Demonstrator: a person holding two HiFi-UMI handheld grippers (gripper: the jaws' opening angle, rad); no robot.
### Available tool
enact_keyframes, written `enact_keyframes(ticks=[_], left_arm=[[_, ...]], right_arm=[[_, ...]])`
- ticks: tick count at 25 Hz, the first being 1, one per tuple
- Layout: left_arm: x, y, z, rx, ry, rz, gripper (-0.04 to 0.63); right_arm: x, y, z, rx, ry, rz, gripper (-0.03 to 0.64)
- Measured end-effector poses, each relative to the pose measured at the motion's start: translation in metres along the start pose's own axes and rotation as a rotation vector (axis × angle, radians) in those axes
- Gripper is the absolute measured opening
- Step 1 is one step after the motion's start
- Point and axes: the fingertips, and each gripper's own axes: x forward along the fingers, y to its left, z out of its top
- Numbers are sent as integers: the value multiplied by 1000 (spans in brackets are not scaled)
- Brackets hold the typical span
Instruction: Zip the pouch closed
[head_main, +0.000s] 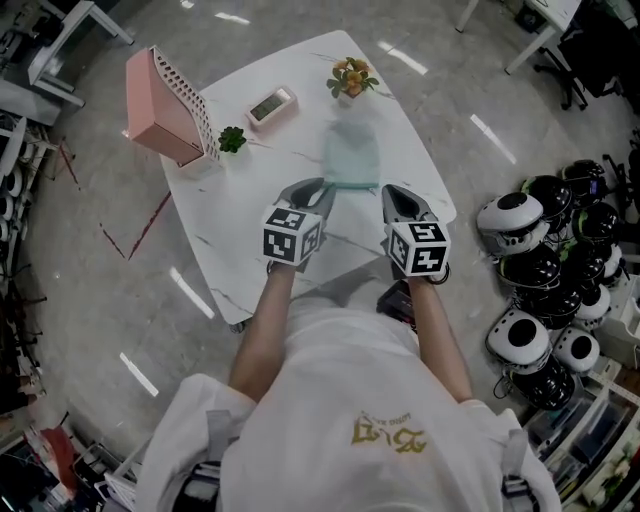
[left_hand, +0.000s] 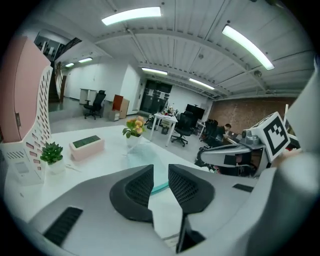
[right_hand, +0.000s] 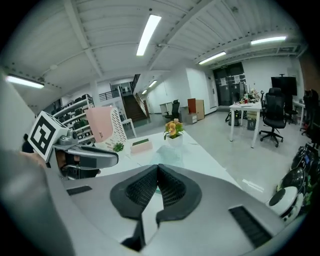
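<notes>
Left gripper (head_main: 315, 192) sits low over the white surface (head_main: 230, 235) with its jaws a narrow gap apart and nothing clamped between them. In the left gripper view (left_hand: 160, 172) the near edge of the pale teal pouch (left_hand: 142, 157) shows through that gap, just ahead of the fingertips. The right gripper (head_main: 395, 196) is level with it and just to its right. In the right gripper view (right_hand: 157, 170) its jaws meet at the tips. A thin sliver of teal shows lower down between the pads (right_hand: 172, 189), but whether anything is pinched there cannot be told. The pouch (head_main: 352, 155) lies flat on the surface directly ahead of both grippers. Its near edge runs across the space between them, its left corner at the left gripper's tips and its right end just beside the right gripper's tips. Beyond the pouch stands a small pot of orange flowers (head_main: 350, 78). Ahead and to the left of the left gripper lie a pink clock (head_main: 271, 105) and a little green plant (head_main: 232, 139). Farther left, a pink rack (head_main: 165, 105) with a perforated white side stands at the surface's edge. Bare forearms reach in from below to hold both grippers.
</notes>
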Motion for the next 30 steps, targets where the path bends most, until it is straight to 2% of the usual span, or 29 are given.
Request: enact_keyframes(ticks=[5, 9, 17, 30], left_arm=[[-28, -8, 13, 47, -67, 52, 20], [-42, -11, 18, 32, -104, 49, 18], [-48, -18, 21, 26, -129, 38, 18], [-44, -15, 21, 21, -125, 41, 18]], right_arm=[[-19, 19, 1, 34, -40, 14, 12], [-26, 28, 0, -32, -36, -11, 12], [-32, 32, 5, -35, -52, -18, 12], [-31, 25, 5, -25, -45, -28, 12]])
